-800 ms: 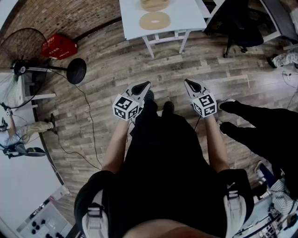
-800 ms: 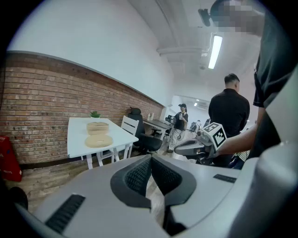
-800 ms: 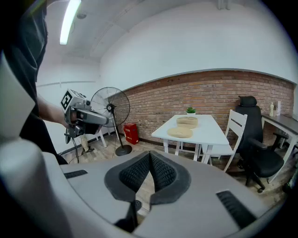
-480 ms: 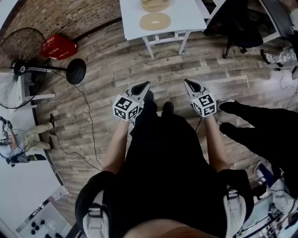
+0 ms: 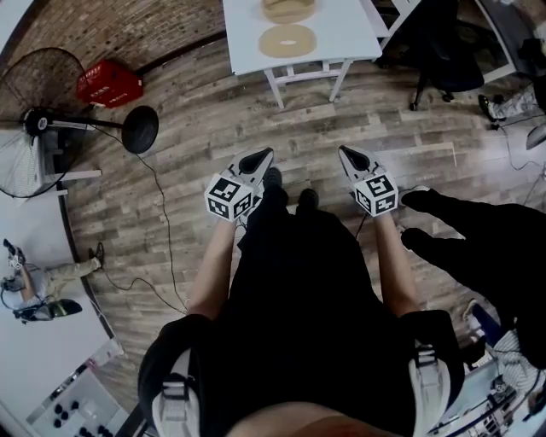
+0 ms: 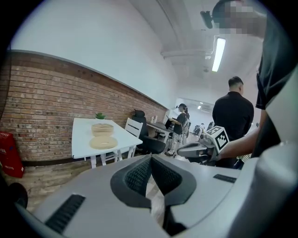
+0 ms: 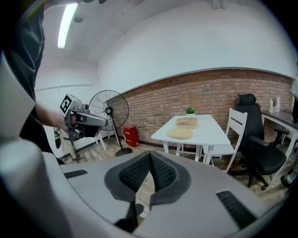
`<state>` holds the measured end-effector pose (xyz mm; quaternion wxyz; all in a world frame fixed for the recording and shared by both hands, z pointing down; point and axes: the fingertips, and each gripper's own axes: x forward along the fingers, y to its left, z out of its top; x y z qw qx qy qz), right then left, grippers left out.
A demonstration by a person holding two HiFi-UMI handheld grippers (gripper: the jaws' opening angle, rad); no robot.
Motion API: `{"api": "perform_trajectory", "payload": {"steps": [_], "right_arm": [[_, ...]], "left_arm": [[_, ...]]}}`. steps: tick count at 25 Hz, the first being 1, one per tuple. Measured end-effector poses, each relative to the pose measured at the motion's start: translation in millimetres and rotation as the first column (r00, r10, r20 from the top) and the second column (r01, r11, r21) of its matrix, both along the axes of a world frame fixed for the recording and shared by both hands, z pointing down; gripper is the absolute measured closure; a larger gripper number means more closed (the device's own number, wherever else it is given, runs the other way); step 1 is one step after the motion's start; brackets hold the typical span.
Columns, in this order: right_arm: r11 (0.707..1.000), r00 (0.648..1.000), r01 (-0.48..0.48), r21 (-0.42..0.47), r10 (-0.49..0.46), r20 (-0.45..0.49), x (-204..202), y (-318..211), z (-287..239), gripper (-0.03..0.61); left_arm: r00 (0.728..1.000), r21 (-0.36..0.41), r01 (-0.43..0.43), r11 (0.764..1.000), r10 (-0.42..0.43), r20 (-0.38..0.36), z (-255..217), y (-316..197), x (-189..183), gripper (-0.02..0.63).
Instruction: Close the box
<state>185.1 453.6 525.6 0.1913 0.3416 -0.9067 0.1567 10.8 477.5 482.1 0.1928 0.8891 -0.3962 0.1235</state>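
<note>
A round wooden box stands on the white table far ahead, with its flat round lid lying beside it on the near side. The left gripper view shows the box and lid too, and so does the right gripper view: box, lid. My left gripper and right gripper are held in front of my body over the floor, well short of the table. Both are shut with nothing between the jaws.
A standing fan with a round black base and a red crate stand at the left. A black office chair is right of the table. Another person in black stands close on my right. A cable runs across the wooden floor.
Both grippers stay where they were. The person at the left edge has moved lower in the head view.
</note>
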Motion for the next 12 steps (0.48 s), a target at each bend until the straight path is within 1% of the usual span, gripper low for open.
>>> {"api": "perform_trajectory", "payload": {"steps": [8, 12], "right_arm": [[1.000, 1.000, 0.016, -0.004, -0.016, -0.006, 0, -8, 2, 0.581], [1.000, 1.000, 0.011, -0.012, -0.012, -0.010, -3, -15, 4, 0.581]], "left_arm": [[1.000, 0.007, 0.026, 1.000, -0.026, -0.009, -3, -6, 0, 0.594], [1.000, -0.006, 0.029, 1.000, -0.029, -0.009, 3, -12, -6, 0.594]]}}
